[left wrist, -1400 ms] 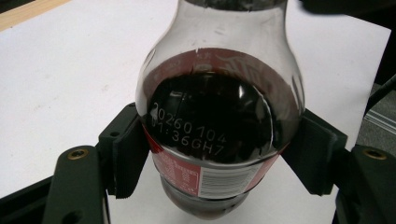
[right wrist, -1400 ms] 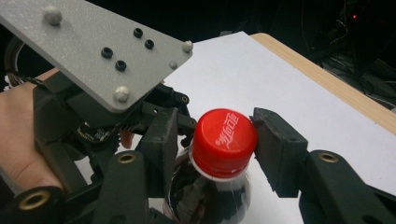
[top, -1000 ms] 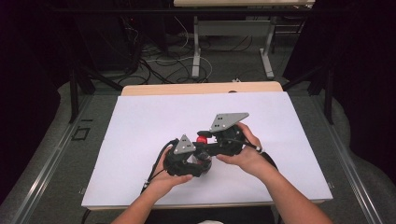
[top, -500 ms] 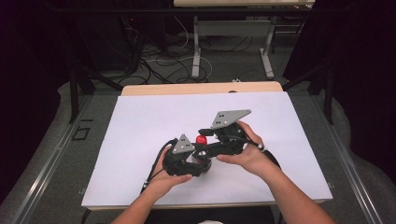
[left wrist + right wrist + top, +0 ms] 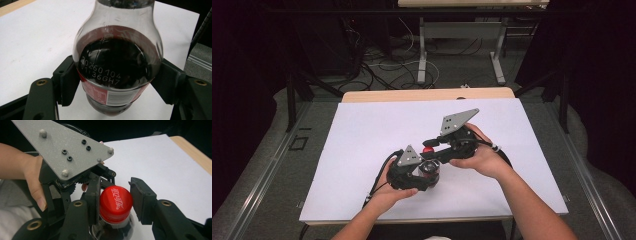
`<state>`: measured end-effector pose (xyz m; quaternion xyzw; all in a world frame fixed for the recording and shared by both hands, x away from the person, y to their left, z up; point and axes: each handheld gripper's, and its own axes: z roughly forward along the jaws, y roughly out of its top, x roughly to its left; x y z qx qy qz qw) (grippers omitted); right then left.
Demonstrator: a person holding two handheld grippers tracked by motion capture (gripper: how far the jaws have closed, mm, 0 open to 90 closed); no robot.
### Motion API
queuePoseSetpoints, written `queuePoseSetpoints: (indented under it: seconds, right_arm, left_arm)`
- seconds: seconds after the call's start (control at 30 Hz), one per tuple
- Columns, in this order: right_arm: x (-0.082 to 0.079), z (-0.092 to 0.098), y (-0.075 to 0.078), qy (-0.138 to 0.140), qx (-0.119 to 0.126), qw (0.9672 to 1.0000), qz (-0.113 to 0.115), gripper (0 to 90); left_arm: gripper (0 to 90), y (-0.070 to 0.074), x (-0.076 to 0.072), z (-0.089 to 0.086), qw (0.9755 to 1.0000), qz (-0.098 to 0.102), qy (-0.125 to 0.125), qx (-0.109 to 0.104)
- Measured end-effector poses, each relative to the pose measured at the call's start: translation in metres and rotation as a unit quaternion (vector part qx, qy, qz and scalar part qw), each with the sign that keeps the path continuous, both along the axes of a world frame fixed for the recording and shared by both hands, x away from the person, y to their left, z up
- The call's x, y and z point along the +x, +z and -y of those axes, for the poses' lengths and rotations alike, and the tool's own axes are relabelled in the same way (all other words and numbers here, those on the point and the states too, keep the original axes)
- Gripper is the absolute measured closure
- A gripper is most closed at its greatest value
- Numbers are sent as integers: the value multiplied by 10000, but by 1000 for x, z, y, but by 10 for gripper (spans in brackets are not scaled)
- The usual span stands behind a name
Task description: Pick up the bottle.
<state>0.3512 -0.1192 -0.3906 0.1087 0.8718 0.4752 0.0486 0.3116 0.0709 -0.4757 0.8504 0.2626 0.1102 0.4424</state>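
A clear cola bottle (image 5: 117, 65) with dark drink and a red label stands over the white sheet (image 5: 362, 140). My left gripper (image 5: 117, 83) is shut on its body, one pad on each side. The bottle's red cap (image 5: 115, 203) sits between the pads of my right gripper (image 5: 115, 195), whose jaws have just been closing and now press on it. From above, the left gripper (image 5: 424, 174) is low at the centre and the right gripper (image 5: 432, 148) reaches in from the right onto the cap (image 5: 428, 149). The left gripper's grey plate (image 5: 67, 152) rises beside the cap.
The white sheet covers a wooden table (image 5: 427, 95) whose far edge shows bare. Beyond it are loose cables (image 5: 382, 65) on the floor and the metal legs of another table (image 5: 422, 55). A cable (image 5: 379, 180) trails from the left gripper.
The right hand and its grey plate have shifted slightly at the cap. The left hand and the bottle have stayed where they were.
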Motion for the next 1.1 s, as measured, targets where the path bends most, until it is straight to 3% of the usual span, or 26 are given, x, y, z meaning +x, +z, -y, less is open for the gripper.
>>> queuePoseSetpoints:
  seconds: [0.07,0.17,0.33,0.47,0.53,0.57,0.67,0.7,0.8,0.9,0.97,1.03,1.1]
  right_arm:
    - [0,0,-1,-106,59,9999,-77,584]
    - [-6,1,1,-474,239,9984,-192,480]
    - [-18,-2,1,-1077,222,9939,35,425]
    - [-28,-9,2,-1650,189,9861,-56,448]
    - [-32,-10,3,-1982,180,9799,-107,510]
    - [-33,-10,3,-2047,183,9785,-155,514]
    - [-32,-11,2,-2169,99,9756,-322,544]
    - [-31,-12,2,-2131,75,9761,-415,547]
    - [-31,-14,1,-2132,0,9763,-384,601]
    - [-29,-14,1,-1982,-84,9795,-337,608]
    - [-24,-12,2,-1706,-188,9846,-335,611]
    - [-17,-9,3,-1172,-289,9923,-259,612]
    - [-9,-5,4,-743,-316,9966,-168,609]
  left_arm:
    - [304,0,1,-1,10000,6,0,43]
    - [304,2,1,-2,10000,-25,66,-19]
    - [303,2,2,-3,9999,-49,138,-44]
    - [303,2,3,-3,9999,-18,147,-42]
    - [303,1,3,-3,9999,-29,155,-46]
    - [303,2,3,-4,9999,-118,103,-19]
    - [303,2,2,-3,9999,-124,98,-12]
    - [303,2,2,-3,9999,-123,94,-8]
    - [303,2,3,-3,9999,-108,89,5]
    - [303,0,3,-3,9999,-45,101,17]
    - [304,-1,3,-2,9999,-64,78,-9]
    - [304,-1,2,-2,10000,-47,56,-26]
    - [303,-1,2,-2,9999,-90,41,-51]
